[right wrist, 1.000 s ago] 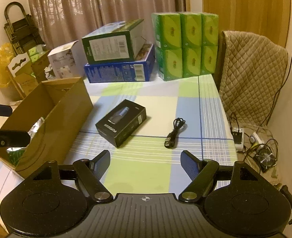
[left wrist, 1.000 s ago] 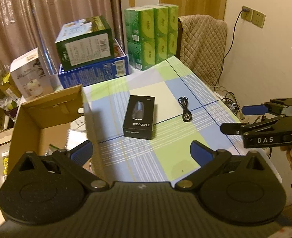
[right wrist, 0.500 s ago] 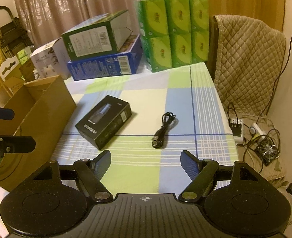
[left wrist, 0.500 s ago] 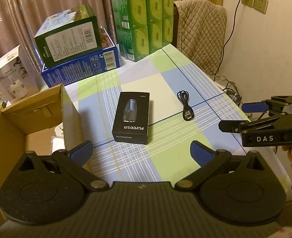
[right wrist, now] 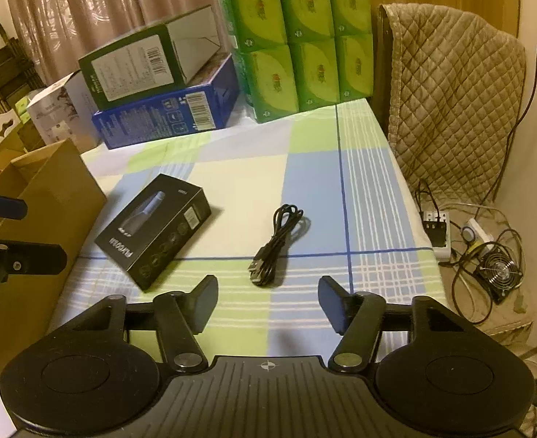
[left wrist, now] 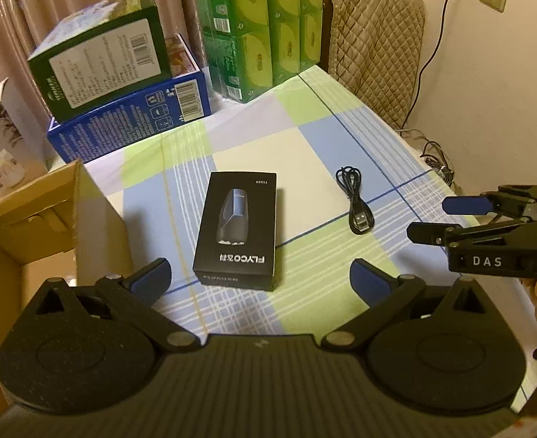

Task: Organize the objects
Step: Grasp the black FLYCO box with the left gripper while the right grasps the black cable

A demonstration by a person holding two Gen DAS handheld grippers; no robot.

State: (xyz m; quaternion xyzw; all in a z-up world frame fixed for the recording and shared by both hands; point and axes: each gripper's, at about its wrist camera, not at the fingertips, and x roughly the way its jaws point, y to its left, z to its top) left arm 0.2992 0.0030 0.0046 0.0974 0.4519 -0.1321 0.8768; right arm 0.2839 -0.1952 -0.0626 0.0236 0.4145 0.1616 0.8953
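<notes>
A black FLYCO shaver box [left wrist: 237,228] lies flat on the checked tablecloth [left wrist: 305,138], just ahead of my left gripper [left wrist: 261,281], which is open and empty. A coiled black USB cable [left wrist: 356,200] lies to the box's right. In the right wrist view the box [right wrist: 155,228] is ahead left and the cable [right wrist: 275,241] is straight ahead of my right gripper [right wrist: 268,299], open and empty. The right gripper also shows at the right of the left wrist view [left wrist: 429,219]. An open cardboard box [left wrist: 31,226] stands at the table's left edge.
A green box on a blue box [left wrist: 129,120] and stacked green tissue packs [left wrist: 264,25] stand along the table's far end. A quilted chair [right wrist: 451,109] stands beyond the far right corner. A power strip and small fan [right wrist: 498,273] lie on the floor to the right.
Both grippers have moved forward over the table, closer to the shaver box and the cable. The left gripper has swung right, away from the cardboard box. Both stay open.
</notes>
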